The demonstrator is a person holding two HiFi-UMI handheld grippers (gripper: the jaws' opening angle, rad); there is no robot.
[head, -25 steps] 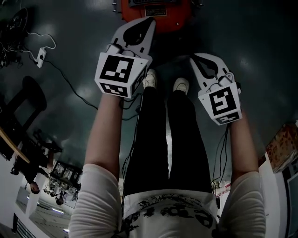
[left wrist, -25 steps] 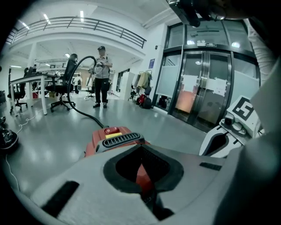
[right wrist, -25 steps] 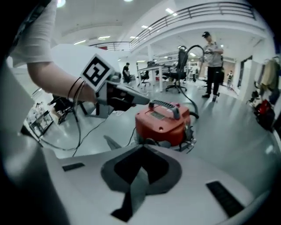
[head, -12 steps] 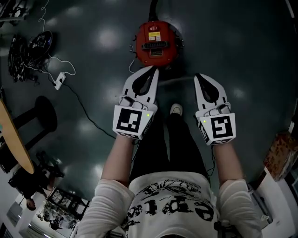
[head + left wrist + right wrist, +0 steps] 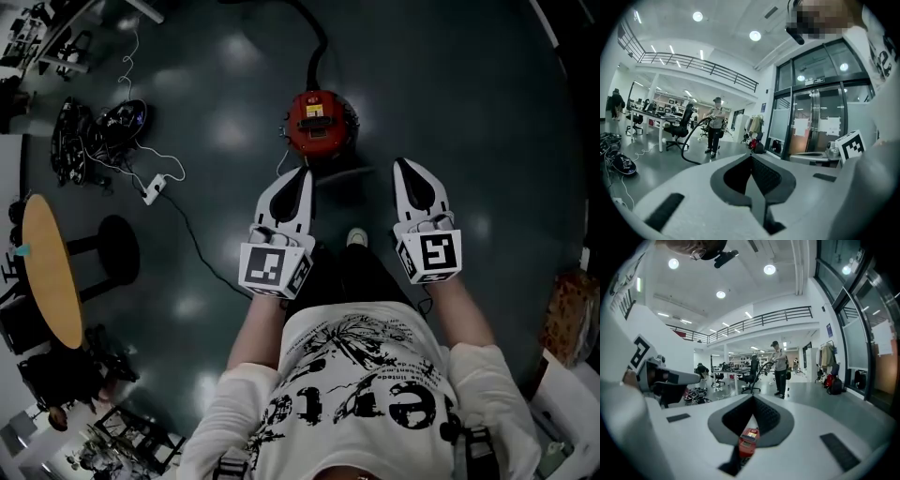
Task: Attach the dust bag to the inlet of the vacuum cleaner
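The red vacuum cleaner (image 5: 320,123) stands on the dark floor ahead of my feet, with its black hose (image 5: 314,47) running away from it. Both grippers are held up in front of my body, well above the vacuum and pointing roughly level. My left gripper (image 5: 302,173) is shut with nothing in it, its jaw tips meeting (image 5: 751,155). My right gripper (image 5: 405,165) is shut and empty too (image 5: 753,397). Through the slot behind its tips, the vacuum cleaner (image 5: 749,440) shows far below. No dust bag is in view.
A round wooden table (image 5: 52,272) and a black stool (image 5: 117,248) stand at the left. A white power strip (image 5: 150,194) and a heap of cables (image 5: 94,131) lie on the floor there. A cardboard box (image 5: 567,314) sits at the right. A person (image 5: 715,124) stands far off.
Both grippers have risen a long way, still side by side. The head view has risen with them, so the vacuum cleaner now looks smaller and farther below. The jaws have stayed shut.
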